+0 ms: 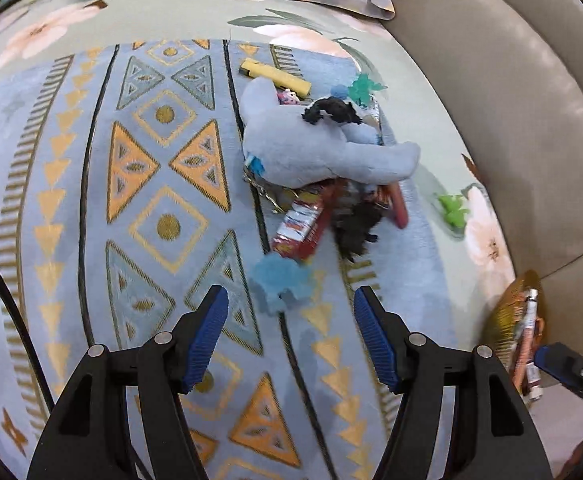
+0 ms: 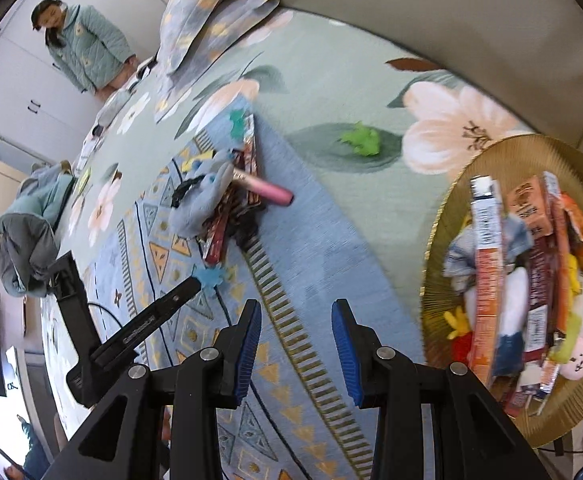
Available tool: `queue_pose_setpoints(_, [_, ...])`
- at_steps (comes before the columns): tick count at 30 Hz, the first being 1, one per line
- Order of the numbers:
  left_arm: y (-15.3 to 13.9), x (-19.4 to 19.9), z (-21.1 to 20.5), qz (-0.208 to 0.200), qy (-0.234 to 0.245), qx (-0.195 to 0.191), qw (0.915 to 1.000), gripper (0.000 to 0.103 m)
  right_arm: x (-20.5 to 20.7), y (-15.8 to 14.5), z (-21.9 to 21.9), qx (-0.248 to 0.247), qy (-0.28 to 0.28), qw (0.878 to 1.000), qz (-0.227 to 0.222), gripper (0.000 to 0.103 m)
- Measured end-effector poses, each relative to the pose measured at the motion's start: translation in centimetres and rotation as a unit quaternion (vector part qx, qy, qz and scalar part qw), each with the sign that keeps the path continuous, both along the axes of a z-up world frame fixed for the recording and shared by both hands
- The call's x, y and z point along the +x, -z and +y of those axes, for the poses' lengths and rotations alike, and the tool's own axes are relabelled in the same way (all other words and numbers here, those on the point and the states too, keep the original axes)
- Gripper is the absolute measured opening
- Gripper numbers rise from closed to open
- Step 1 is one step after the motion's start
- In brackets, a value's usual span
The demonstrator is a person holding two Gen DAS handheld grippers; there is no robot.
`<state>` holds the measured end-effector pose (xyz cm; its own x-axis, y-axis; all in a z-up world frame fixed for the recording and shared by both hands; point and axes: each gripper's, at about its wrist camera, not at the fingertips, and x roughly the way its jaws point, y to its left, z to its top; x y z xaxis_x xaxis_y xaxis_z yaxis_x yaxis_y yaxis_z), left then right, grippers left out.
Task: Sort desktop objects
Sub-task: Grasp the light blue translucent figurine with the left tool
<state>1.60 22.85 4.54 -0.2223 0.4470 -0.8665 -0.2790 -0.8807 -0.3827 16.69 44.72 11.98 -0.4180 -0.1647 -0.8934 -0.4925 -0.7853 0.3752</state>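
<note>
A pile of objects lies on the patterned blue mat (image 1: 163, 168): a grey plush toy (image 1: 311, 148), a yellow bar (image 1: 275, 75), a red snack packet (image 1: 305, 224), a pink tube (image 1: 398, 206), a black fuzzy item (image 1: 357, 228). A blue star-shaped piece (image 1: 281, 280) lies just ahead of my open left gripper (image 1: 291, 312). A green piece (image 1: 453, 208) lies to the right. My right gripper (image 2: 296, 322) is open and empty above the mat. A gold plate (image 2: 447, 216) at the right holds several packets and toys. The pile (image 2: 211, 200) shows in the right wrist view too.
A beige sofa back (image 1: 511, 100) borders the floral cloth (image 1: 171, 12) on the right. A patterned cushion (image 2: 199, 4) lies at the far end. A person in a green jacket (image 2: 87, 48) stands beyond. The left gripper's body (image 2: 131, 332) shows at the left.
</note>
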Motion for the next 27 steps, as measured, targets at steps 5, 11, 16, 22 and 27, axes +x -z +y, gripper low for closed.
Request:
queue_pose_setpoints(5, [1.4,-1.2,0.6,0.007,0.005,-0.006,0.9999,0.063,-0.6,0.9,-0.5,-0.008,-0.001,1.000,-0.013,0.036])
queue_pose_setpoints(11, [2.7,-1.4,1.9,0.019,0.028,-0.028,0.9990,0.063,-0.9,1.3,-0.9,-0.008,-0.005,1.000,-0.018,0.036])
queue_pose_setpoints(16, [2.6,-0.8,2.9,0.059,0.042,-0.059,0.9956,0.046,-0.9,1.7,-0.9,-0.010,-0.003,1.000,-0.022,0.036])
queue_pose_setpoints(22, [1.9,0.1,2.0,0.056,0.041,-0.045,0.9965,0.038,-1.2,2.3,-0.9,-0.010,0.000,1.000,-0.023,0.036])
queue_pose_setpoints(27, [1.2,1.7,0.0,0.034,0.034,-0.028,0.9985,0.037,-3.9,3.4,-2.3,-0.021,-0.010,1.000,-0.007,0.036])
